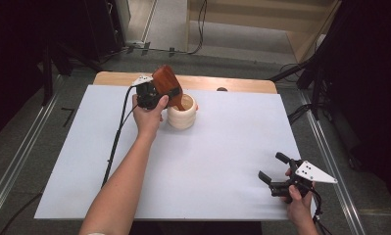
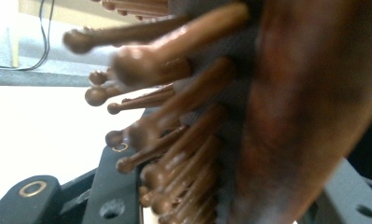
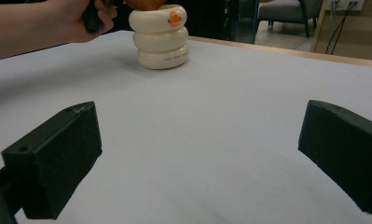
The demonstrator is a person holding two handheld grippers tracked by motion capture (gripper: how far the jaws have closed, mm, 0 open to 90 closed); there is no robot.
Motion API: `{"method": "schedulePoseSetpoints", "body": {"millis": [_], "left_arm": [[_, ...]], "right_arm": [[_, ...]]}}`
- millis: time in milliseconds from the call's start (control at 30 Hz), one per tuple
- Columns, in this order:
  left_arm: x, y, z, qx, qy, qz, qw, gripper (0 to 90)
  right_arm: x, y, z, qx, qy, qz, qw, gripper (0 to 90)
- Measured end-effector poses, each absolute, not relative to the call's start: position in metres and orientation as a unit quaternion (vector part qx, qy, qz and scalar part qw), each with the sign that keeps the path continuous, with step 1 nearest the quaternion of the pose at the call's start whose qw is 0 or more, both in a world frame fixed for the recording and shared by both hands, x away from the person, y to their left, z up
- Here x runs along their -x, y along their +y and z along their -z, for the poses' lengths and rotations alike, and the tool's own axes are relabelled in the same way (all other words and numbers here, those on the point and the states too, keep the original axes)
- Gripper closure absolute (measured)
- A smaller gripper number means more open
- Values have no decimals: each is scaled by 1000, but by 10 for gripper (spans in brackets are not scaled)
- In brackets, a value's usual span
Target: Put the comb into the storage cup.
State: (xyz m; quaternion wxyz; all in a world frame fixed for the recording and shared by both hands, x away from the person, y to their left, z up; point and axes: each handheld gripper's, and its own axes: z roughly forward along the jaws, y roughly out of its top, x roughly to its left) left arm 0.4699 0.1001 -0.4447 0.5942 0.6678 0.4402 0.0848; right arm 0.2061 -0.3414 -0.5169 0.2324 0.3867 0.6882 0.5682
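Observation:
A brown wooden hairbrush (image 1: 165, 82) leans tilted over a cream ribbed cup (image 1: 182, 118) at the back of the white table cover (image 1: 222, 161), its handle end down in the cup's mouth. My left gripper (image 1: 169, 93) is shut on the brush head. In the left gripper view the brush back (image 2: 295, 116) and its round-tipped wooden bristles (image 2: 174, 116) lie between the jaws, right against one black finger (image 2: 113, 196). My right gripper (image 1: 270, 166) rests open at the table's front right, nothing between its fingers (image 3: 58, 154). It faces the cup (image 3: 159, 37) from afar.
A wooden table edge (image 1: 198, 81) shows behind the white cover, with a small dark spot (image 1: 221, 89) on it. The left gripper's cable (image 1: 115, 142) trails down the cover's left side. Dark stands and cables ring the table on the floor.

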Motion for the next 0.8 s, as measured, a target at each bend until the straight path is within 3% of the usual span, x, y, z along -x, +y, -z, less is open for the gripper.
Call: {"method": "schedulePoseSetpoints", "body": {"millis": [467,667,800], "left_arm": [[-475,107,451,-682,458,-66,567,354],[-473,113,446,-667,459,-72,583,222],[-470,119,441,-657,464,-98,587,41]], "right_arm": [[-207,-342,517,-386,687,-570,233,0],[-207,-342,517,-386,686,-571,233,0],[-207,-342,517,-386,686,-571,233,0]]}}
